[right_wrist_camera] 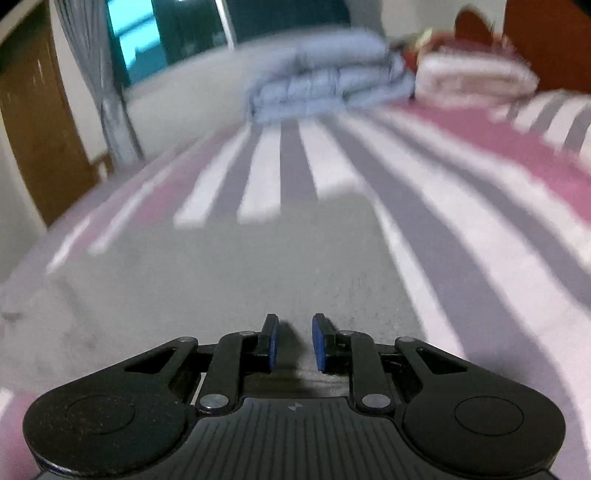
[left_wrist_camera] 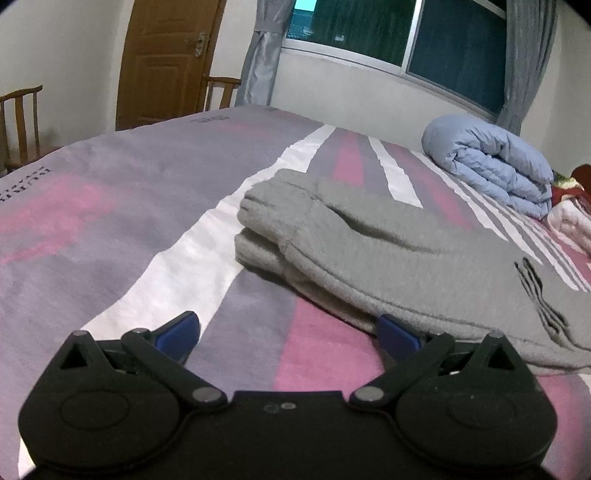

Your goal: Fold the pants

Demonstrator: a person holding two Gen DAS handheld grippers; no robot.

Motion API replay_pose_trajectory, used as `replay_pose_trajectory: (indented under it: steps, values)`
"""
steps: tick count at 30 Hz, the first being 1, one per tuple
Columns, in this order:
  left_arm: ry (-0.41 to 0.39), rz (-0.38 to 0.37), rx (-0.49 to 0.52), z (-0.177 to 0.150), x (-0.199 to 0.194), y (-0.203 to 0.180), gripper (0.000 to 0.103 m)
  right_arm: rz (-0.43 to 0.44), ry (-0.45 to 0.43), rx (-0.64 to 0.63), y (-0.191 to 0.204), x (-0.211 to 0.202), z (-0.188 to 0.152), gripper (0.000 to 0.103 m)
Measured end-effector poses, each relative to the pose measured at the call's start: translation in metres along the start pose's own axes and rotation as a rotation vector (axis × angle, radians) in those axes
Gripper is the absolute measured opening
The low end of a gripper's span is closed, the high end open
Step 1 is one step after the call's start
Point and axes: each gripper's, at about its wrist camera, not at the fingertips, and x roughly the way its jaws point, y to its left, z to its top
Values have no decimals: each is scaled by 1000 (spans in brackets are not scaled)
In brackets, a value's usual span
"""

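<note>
Grey fleece pants lie folded in layers on the striped bed cover, with black stripe marks at the right. My left gripper is wide open and empty, low over the cover, its right finger beside the near edge of the pants. In the blurred right wrist view the pants spread flat under my right gripper. Its blue pads stand a small gap apart with nothing between them, just above the fabric.
A rolled blue quilt and red and pink bedding lie at the far right of the bed. A wooden door, two chairs, a window and grey curtains stand behind.
</note>
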Motion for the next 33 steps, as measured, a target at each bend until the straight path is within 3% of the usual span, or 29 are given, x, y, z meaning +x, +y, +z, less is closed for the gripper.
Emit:
replay_pose_trajectory:
  steps: [2, 6, 9, 15, 17, 20, 24, 28, 31, 33]
  values:
    - [2, 2, 12, 0, 1, -1, 97, 13, 10, 7, -2, 1, 6, 20]
    - [-8, -2, 6, 1, 2, 0, 97, 18, -72, 16, -7, -4, 20, 20]
    - [-3, -2, 7, 4, 8, -2, 97, 3, 45, -7, -17, 24, 26, 20]
    - [1, -10, 10, 14, 19, -3, 98, 11, -61, 8, -21, 23, 66, 20]
    - [2, -10, -4, 14, 23, -2, 98, -27, -49, 11, -23, 40, 81, 20]
    - [-2, -14, -5, 11, 26, -2, 98, -32, 63, 6, -33, 85, 88, 20]
    - [-4, -15, -6, 9, 27, -2, 98, -41, 80, -20, -31, 92, 96, 20]
    - [-8, -17, -9, 8, 28, -2, 98, 5, -49, -37, -24, 46, 81, 20]
    - [6, -15, -10, 8, 27, -2, 97, -12, 64, -41, -32, 59, 53, 20]
    - [20, -17, -17, 10, 22, -2, 97, 8, -6, -19, -38, 35, 46, 20]
